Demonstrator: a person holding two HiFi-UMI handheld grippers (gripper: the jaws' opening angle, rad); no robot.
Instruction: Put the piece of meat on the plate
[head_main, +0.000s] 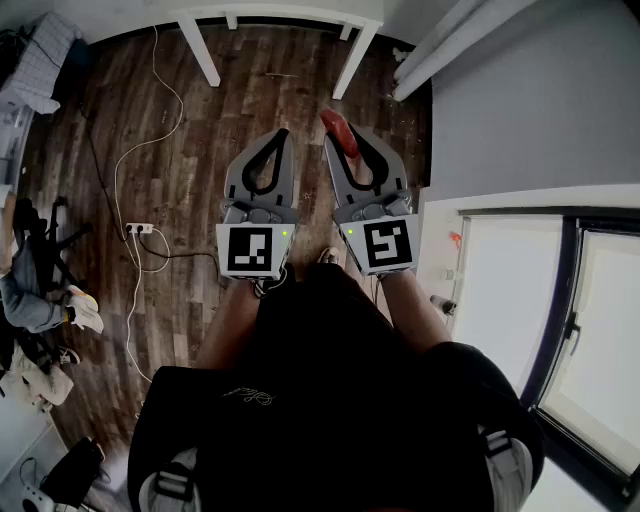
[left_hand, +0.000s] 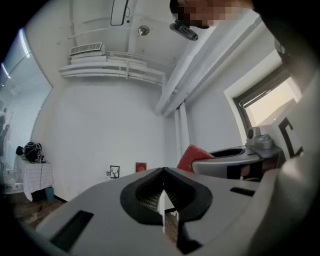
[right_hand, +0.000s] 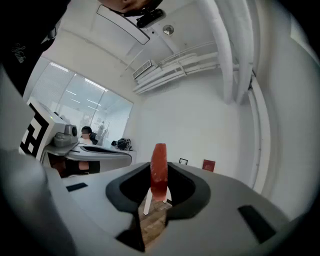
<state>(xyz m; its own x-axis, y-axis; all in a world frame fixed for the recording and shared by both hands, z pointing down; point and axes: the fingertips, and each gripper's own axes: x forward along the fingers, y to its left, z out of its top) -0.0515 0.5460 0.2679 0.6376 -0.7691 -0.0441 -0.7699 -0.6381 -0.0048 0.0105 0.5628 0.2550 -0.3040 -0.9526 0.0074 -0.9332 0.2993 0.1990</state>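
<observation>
Your right gripper (right_hand: 158, 194) is clenched on the piece of meat (right_hand: 159, 167), which stands on edge and juts past the tips at 12 o'clock, probably for carrying. At its 9 o'clock, your left gripper (head_main: 281, 138) is closed and empty, likely idle. No plate is in view.

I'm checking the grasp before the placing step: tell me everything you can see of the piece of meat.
The piece of meat is a thin, red-pink slab with a rounded end and a smooth, slightly glossy surface, and it looks raw. It is held on edge, clamped between the jaws of the right tongs, with its far part sticking out past their tips. It is in the air above the wooden floor, and nothing but the tongs touches it.
</observation>
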